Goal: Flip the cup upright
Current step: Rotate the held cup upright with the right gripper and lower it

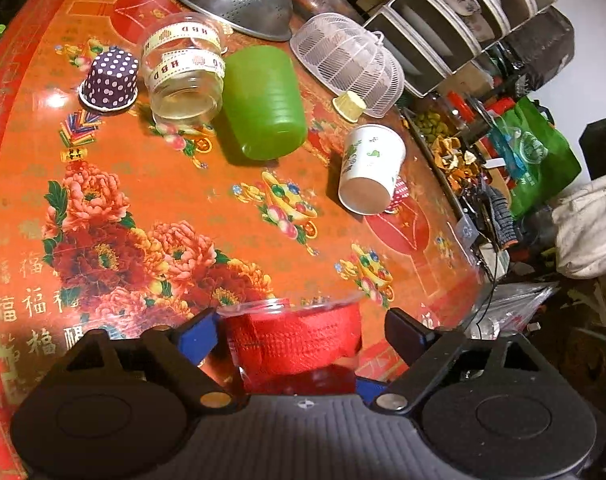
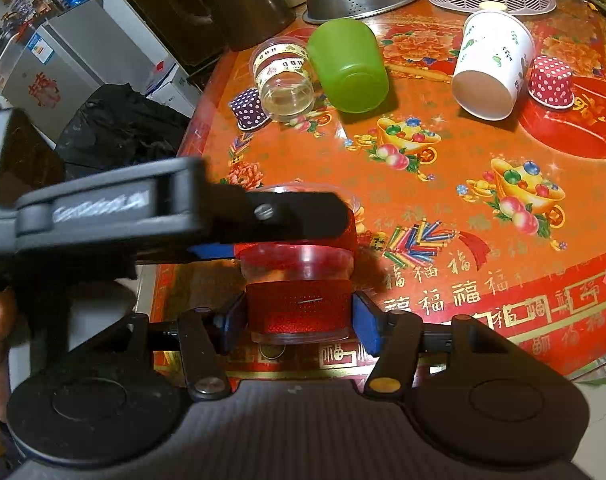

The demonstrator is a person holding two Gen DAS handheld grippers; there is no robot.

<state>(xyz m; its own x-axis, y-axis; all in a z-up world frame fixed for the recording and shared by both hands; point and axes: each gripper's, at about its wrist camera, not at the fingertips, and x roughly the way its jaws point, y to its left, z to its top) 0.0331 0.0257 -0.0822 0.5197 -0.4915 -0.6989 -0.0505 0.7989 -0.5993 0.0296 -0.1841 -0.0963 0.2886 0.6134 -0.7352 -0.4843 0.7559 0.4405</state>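
Between the right gripper [image 2: 299, 316] pads: red-ribboned clear cup [image 2: 299, 280], clamped low; left gripper [image 1: 299, 332] straddles it wide, not gripping.

cup [image 2: 299, 292] rim hidden behind left tool [image 2: 287, 216]

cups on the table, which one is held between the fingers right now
The clear cup with red ribbon bands: the right gripper is closed on its lower band. The green cup, white paper cup and clear HBD-ribbon cup lie tipped over, untouched.
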